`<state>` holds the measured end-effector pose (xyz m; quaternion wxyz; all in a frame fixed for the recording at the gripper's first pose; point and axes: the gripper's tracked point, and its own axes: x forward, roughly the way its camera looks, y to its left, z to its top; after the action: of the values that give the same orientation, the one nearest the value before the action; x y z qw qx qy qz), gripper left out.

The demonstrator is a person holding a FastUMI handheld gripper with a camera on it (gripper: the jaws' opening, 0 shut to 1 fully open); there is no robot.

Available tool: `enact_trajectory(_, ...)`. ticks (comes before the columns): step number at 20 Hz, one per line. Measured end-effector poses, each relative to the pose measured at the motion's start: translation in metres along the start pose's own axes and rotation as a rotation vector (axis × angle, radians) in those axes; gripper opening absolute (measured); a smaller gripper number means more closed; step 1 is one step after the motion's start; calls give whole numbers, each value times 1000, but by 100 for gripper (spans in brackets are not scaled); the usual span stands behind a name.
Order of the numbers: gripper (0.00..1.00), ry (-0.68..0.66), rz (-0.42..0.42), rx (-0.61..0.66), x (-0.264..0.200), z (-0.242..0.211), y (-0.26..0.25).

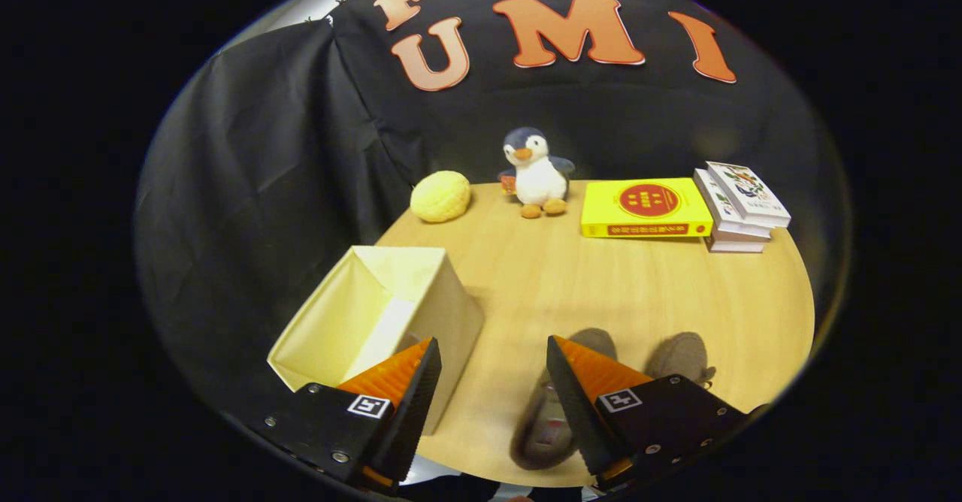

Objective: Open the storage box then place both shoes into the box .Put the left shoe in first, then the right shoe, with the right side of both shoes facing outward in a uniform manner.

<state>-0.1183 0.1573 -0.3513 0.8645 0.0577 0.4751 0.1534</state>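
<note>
A pale cream storage box (353,314) stands open on the wooden table (601,284), its inside bare, partly behind my left finger. Two grey-brown shoes lie side by side near the table's front edge. One shoe (545,419) lies just inside my right finger, partly covered by it. The other shoe (680,355) shows beyond that finger, toe pointing away. My gripper (492,355) is open and hovers above the table with nothing between its fingers.
Along the back of the table sit a yellow round cushion (440,196), a plush penguin (535,173), a yellow book (645,208) and a stack of white books (740,205). Black cloth walls close in behind and to the left.
</note>
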Motion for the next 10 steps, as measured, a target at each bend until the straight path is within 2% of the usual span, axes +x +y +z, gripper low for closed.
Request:
enact_trajectory(4,86,45,-87,-15,7,-37,-46)
enact_trajectory(10,81,130,-109,-26,23,-88,-83)
